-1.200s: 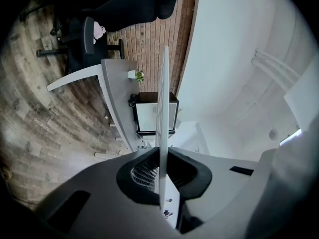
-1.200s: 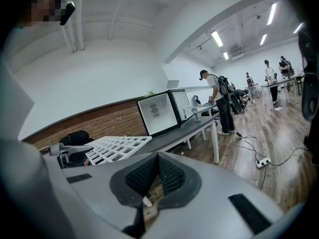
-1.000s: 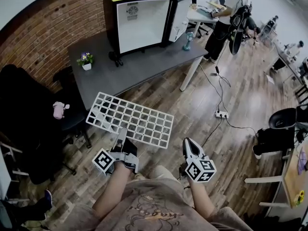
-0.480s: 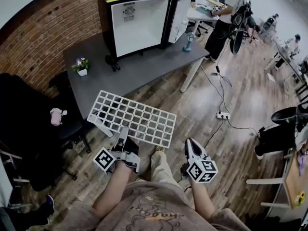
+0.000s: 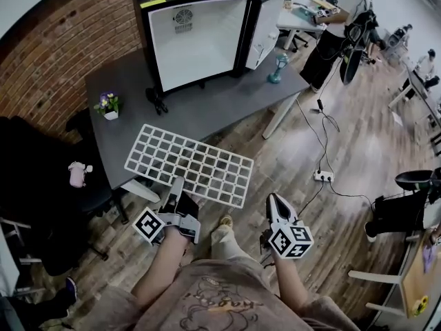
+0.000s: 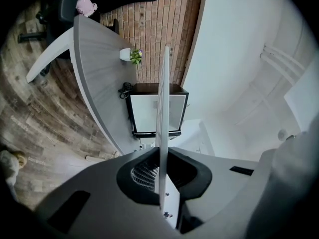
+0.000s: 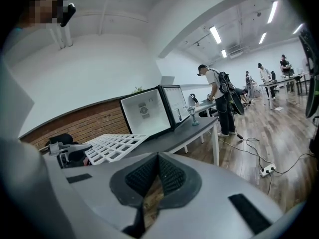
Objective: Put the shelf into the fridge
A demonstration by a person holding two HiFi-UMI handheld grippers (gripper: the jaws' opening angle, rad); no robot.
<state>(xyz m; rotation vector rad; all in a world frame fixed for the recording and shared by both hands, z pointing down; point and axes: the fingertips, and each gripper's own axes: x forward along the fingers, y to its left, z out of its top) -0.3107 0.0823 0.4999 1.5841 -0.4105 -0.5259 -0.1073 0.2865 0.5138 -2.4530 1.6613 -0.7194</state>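
So far only the pick-up looks done: the left gripper [image 6: 160,156] is clamped on the near edge of the shelf [image 5: 189,164], which lies flat just ahead of it. Beyond that is the table [image 5: 227,105], then the open fridge [image 5: 196,36], seemingly bare inside. To the right, the right gripper [image 7: 157,158] has its 2 jaws together on nothing. Carrying the shelf over and sliding it in are left.

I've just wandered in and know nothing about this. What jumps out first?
A big white grid shelf, pinched at its near edge by the left claw, is held out toward the grey table. On that table stands the fridge, door open, white inside. The right claw is shut on nothing, low at the right.
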